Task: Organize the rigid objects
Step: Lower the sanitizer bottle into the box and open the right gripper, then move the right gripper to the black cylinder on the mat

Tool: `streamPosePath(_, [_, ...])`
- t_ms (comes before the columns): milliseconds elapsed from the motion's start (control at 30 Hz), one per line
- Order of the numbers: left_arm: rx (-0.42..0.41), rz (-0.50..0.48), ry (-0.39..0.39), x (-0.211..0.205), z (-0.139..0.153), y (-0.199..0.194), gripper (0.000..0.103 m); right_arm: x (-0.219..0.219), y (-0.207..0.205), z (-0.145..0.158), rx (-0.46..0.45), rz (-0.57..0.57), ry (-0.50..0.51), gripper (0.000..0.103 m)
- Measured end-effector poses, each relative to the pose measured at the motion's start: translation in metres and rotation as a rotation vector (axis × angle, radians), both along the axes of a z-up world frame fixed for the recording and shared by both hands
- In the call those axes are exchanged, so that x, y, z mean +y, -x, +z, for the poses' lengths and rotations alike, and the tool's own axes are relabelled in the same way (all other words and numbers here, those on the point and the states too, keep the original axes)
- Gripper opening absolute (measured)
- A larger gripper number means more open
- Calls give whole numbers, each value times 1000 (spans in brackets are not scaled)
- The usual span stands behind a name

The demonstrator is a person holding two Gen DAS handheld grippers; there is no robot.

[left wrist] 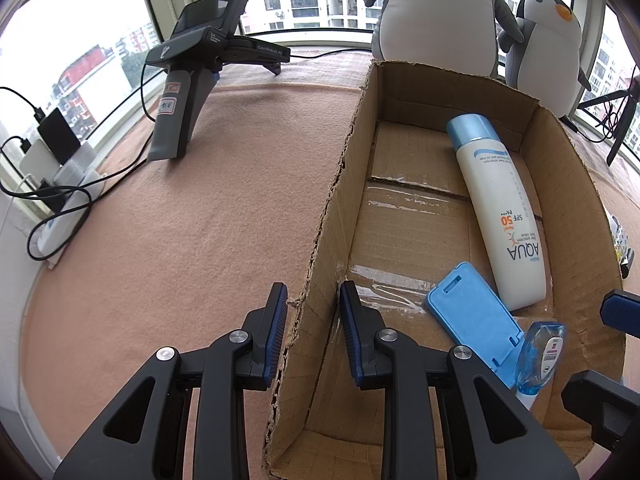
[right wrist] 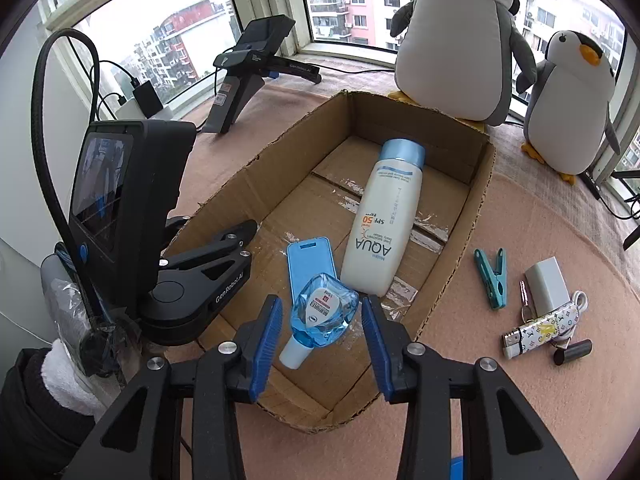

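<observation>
Left of centre in the left wrist view, the left gripper is clenched on the near left wall of the cardboard box, one blue pad outside, one inside. Upper left of that frame: a spare gripper unit parked on the pink cloth, with chargers and cables at the far left edge.

Box contents, left to right in the right wrist view:
- blue phone stand, flat on the box floor, centre.
- small clear-blue bottle, white cap toward the camera, lying partly over the stand's near end.
- white sunscreen bottle, lying lengthwise with its blue cap toward the far wall, touching the stand's right edge.

The right gripper is released: its pads stand either side of the small bottle with a gap showing on both sides.

Right of the box on the cloth, lower right: teal clothespin, grey block, patterned lighter, dark cylinder.

Top right, behind the box: two plush penguins.
</observation>
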State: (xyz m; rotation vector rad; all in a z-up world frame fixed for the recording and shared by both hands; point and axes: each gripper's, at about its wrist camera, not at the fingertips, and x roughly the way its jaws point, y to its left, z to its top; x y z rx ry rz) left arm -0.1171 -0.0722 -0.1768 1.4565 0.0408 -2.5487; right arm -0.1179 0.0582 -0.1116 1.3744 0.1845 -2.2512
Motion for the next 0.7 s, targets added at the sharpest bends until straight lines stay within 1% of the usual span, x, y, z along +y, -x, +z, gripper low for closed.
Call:
streamPosePath(67, [-1, 0, -1, 0, 0, 0, 24, 1, -1, 2, 10, -3, 3, 52])
streamPosePath(133, [0, 0, 0, 0, 0, 0, 24, 2, -1, 4, 15, -7, 4, 54])
streamPosePath(467, [0, -1, 0, 0, 1, 0, 24, 14, 0, 10, 23, -42, 21, 55])
streamPosePath(700, [0, -2, 1, 0, 2, 0, 24, 37, 1, 18, 29, -99, 45, 55])
